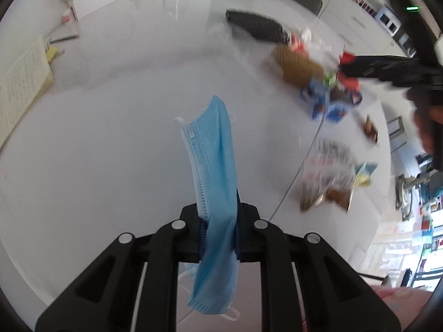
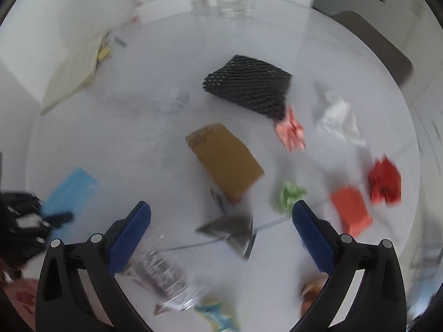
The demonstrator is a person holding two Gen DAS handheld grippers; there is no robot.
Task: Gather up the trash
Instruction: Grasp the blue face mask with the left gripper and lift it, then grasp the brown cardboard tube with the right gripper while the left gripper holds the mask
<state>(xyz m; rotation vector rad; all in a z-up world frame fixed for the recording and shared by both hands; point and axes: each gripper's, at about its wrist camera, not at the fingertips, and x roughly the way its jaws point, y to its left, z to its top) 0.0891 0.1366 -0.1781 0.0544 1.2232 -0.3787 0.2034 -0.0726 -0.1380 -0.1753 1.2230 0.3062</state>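
Left gripper [image 1: 218,238] clamped on a pleated pale-blue disposable face mask [image 1: 213,166] above the white round table [image 1: 110,144] — soft, light, limp cloth, best pinched mid-fold as here. Right gripper [image 2: 221,229] spread wide, holding nothing, over scattered wrappers near the table's front edge — a grey foil wrapper [image 2: 232,229] lies between its fingers.

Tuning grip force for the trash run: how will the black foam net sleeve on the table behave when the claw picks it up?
The black foam net sleeve is open mesh, so it is probably very light and squashy under the pads. It lies flattened, so it is unlikely to roll. The mesh may snag on the right claw, which is open.
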